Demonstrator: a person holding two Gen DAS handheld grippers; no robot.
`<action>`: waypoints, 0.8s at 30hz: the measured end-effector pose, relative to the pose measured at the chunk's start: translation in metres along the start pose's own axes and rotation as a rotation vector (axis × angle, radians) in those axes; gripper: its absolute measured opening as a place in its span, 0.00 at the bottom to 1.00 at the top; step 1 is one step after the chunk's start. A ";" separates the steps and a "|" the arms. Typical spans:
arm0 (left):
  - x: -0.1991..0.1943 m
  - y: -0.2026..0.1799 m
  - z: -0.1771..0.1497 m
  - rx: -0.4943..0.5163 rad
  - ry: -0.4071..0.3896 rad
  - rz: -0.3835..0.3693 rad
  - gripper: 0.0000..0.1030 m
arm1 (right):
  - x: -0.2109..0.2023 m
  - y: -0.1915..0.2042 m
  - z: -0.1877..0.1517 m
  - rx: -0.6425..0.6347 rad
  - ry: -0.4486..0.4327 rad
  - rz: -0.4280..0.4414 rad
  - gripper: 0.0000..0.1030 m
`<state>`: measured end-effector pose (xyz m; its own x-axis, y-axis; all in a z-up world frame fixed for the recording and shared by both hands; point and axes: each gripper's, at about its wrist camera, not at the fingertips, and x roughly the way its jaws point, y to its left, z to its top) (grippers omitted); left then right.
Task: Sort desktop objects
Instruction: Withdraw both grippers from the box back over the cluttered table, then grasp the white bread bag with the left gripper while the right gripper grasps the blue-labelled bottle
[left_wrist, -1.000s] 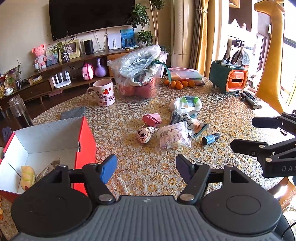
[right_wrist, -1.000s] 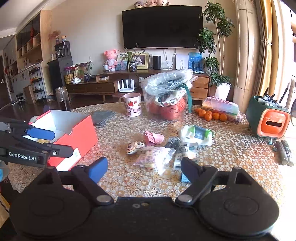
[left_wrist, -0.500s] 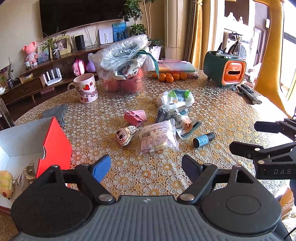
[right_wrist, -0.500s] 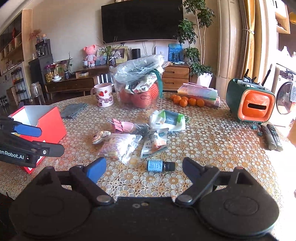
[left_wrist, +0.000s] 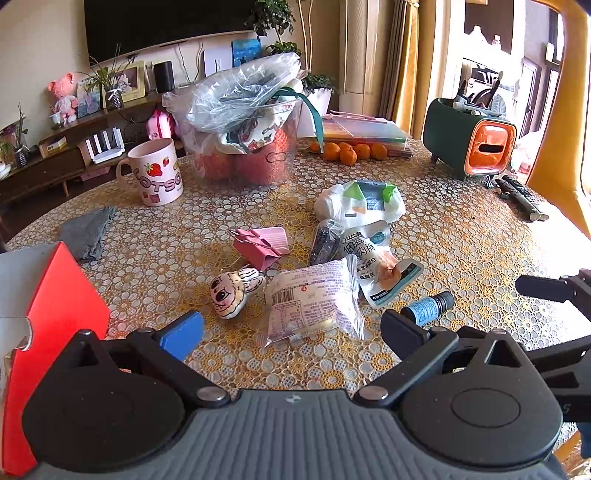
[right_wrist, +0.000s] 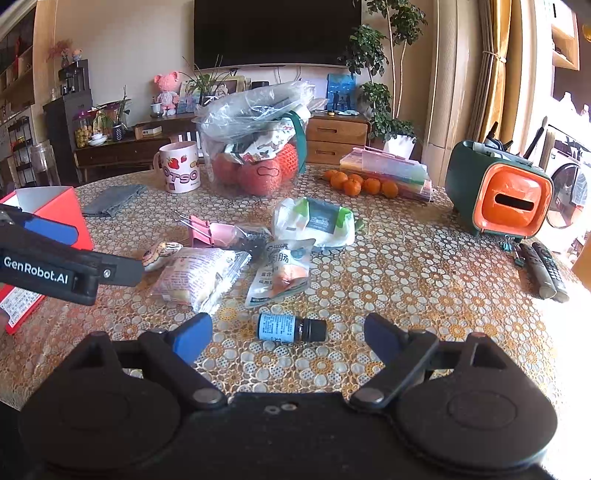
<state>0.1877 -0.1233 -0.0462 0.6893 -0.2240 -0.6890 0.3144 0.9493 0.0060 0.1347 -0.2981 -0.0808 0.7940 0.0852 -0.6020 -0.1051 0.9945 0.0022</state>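
Strawberry mug (left_wrist: 157, 172), tangerines (left_wrist: 347, 151), green-and-orange holder (left_wrist: 469, 142), two remotes (left_wrist: 522, 197) on the lace-patterned table (left_wrist: 461, 240).

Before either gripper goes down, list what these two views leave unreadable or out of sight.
- Red box: its inside is cut off by the left edge in the left wrist view; in the right wrist view the left gripper blocks it.
- Small blue-labelled bottle: label print too small to read; the left gripper's finger covers its base.
- Clear plastic bag: crinkled film blurs what lies inside.
- Remote controls: washed out by window glare.
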 end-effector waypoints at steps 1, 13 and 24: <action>0.004 -0.001 0.001 -0.003 0.002 -0.007 1.00 | 0.004 -0.001 -0.001 0.007 0.005 0.002 0.87; 0.064 0.004 0.018 -0.031 0.079 -0.038 1.00 | 0.044 0.001 -0.002 -0.006 0.056 0.009 0.86; 0.097 0.000 0.020 -0.008 0.123 -0.070 1.00 | 0.073 -0.004 -0.004 0.026 0.103 0.011 0.85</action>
<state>0.2675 -0.1498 -0.0987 0.5808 -0.2616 -0.7709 0.3537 0.9340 -0.0505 0.1901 -0.2958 -0.1279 0.7268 0.0910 -0.6808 -0.0970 0.9948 0.0294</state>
